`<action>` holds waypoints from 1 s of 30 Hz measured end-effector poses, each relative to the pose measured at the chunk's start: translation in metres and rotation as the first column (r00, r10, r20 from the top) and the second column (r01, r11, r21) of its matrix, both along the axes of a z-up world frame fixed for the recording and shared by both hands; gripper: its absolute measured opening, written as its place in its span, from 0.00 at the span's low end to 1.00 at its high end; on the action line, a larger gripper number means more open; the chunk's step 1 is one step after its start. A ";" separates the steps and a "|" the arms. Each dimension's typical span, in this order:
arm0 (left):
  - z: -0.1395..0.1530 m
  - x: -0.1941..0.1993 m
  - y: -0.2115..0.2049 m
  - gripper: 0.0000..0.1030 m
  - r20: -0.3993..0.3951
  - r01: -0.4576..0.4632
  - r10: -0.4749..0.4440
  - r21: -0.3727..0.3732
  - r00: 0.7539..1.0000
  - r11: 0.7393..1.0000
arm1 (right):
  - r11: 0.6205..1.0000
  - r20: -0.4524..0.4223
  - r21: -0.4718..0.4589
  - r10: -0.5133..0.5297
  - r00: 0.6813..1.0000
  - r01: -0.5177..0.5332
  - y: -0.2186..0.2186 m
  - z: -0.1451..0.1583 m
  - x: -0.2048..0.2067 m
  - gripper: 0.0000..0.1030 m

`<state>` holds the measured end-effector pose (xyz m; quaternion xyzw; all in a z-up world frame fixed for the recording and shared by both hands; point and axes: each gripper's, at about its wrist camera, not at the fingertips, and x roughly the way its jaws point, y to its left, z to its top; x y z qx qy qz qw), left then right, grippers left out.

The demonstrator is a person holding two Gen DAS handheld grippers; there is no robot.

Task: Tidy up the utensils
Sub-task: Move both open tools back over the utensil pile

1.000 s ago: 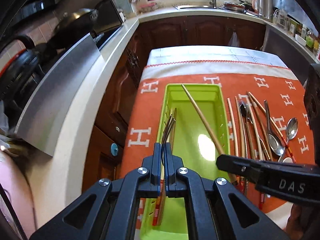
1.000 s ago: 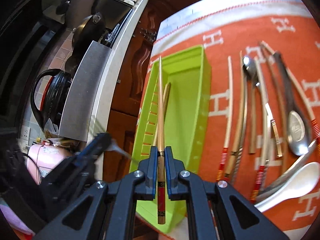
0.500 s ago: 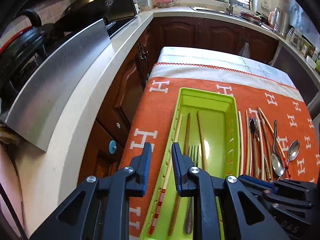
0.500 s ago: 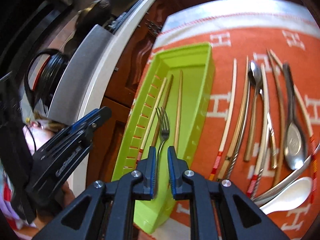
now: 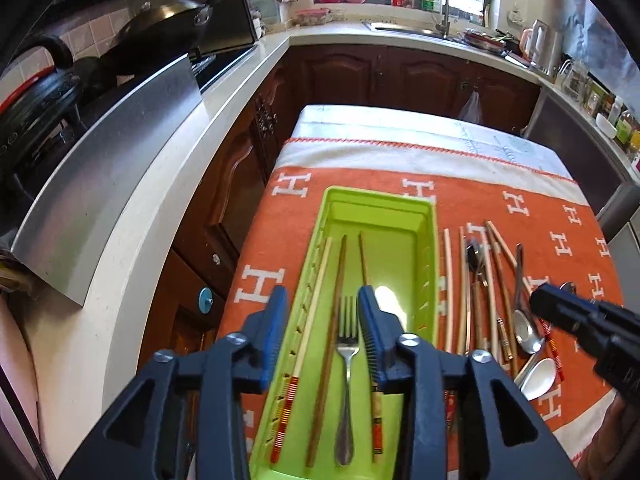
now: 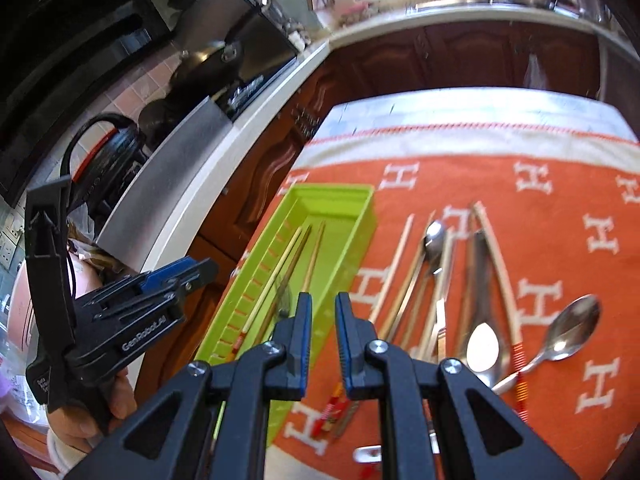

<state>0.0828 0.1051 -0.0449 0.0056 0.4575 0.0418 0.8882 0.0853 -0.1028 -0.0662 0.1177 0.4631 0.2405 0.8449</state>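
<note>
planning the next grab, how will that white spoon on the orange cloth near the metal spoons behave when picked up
The white spoon looks glossy and smooth like ceramic, so probably stiff, slippery in the pads and chip-prone. Its rounded bowl may rock or pivot when nudged. Its handle lies against the metal spoons, so lifting may disturb them.

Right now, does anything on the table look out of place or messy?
Nothing is spilled or damaged. The lime-green plastic tray holds three chopsticks and a steel fork lying neatly lengthwise. The only untidy spot is the loose, overlapping pile of chopsticks and spoons on the orange cloth beside it.
</note>
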 end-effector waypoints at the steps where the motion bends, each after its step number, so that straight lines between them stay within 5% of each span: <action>1: 0.003 -0.001 -0.004 0.38 0.009 0.006 -0.006 0.001 1.000 1.000 | 1.000 0.023 0.001 -0.012 1.000 0.012 -0.007 0.004 -0.001 0.14; 16: 0.013 -0.006 -0.066 0.40 0.084 0.147 -0.138 -0.107 0.987 0.983 | 0.992 0.360 -0.116 0.000 0.933 0.044 -0.075 0.079 -0.030 0.18; 18: 0.010 -0.005 -0.076 0.54 0.063 0.165 -0.159 -0.117 0.985 0.979 | 0.992 0.343 -0.125 0.011 0.939 0.034 -0.078 0.081 -0.028 0.18; 20: 0.005 -0.004 -0.085 0.59 0.046 0.185 -0.180 -0.131 0.983 0.974 | 0.988 0.304 -0.148 0.001 0.953 0.047 -0.082 0.080 -0.024 0.18; 30: -0.042 0.013 -0.116 0.58 -0.055 0.230 -0.246 -0.204 0.968 0.952 | 0.989 0.168 -0.118 -0.068 0.983 0.088 -0.112 0.038 -0.005 0.18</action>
